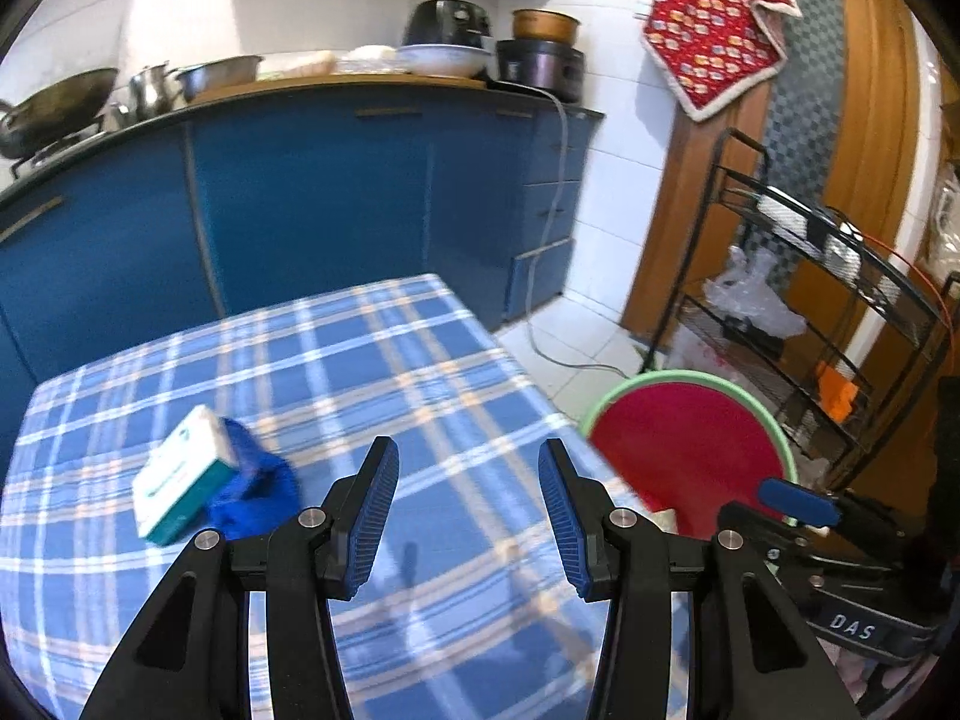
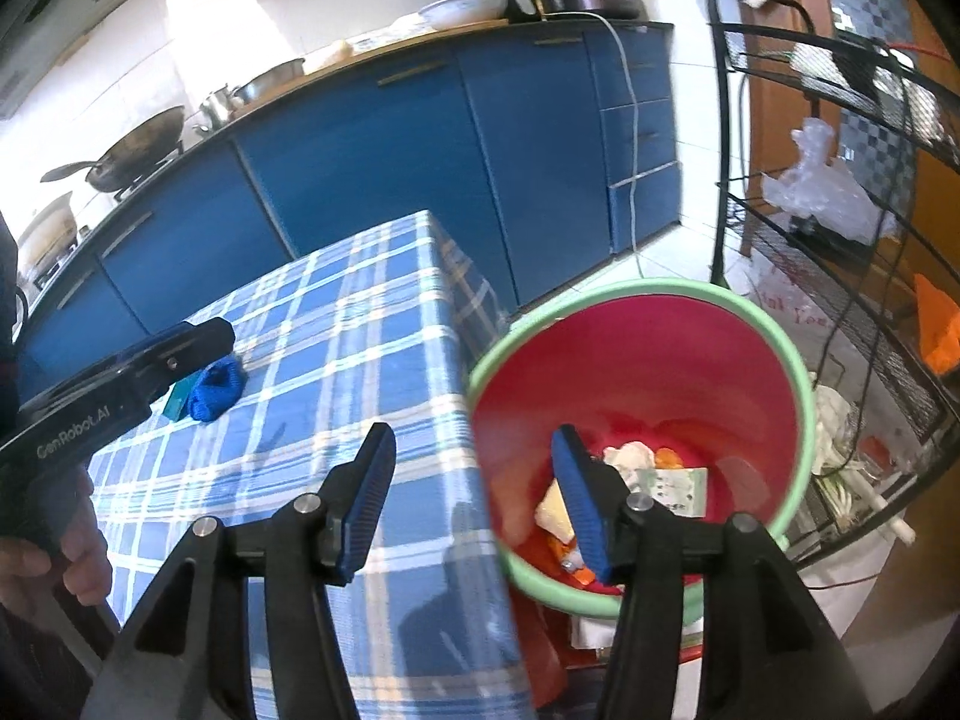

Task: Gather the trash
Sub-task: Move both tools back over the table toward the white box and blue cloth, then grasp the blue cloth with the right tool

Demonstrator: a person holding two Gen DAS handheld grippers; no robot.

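A white and teal box (image 1: 180,474) lies on the blue plaid table (image 1: 420,360), leaning on a crumpled blue cloth (image 1: 258,492). My left gripper (image 1: 467,447) hovers open over the cloth-covered table, to the right of the box, with nothing between its fingers. A red bin with a green rim (image 2: 642,372) stands beside the table's right edge. It holds paper scraps and orange bits (image 2: 660,480). Above the table edge and the bin's near rim, my right gripper (image 2: 473,432) is open and empty. The blue cloth (image 2: 219,387) also shows in the right wrist view.
Blue kitchen cabinets (image 1: 300,192) run behind the table, with a wok (image 1: 54,105) and pots on the counter. A black wire rack (image 1: 810,312) with plastic bags stands right of the bin. A grey cable (image 1: 558,210) trails to the floor. A hand (image 2: 54,558) holds the left tool.
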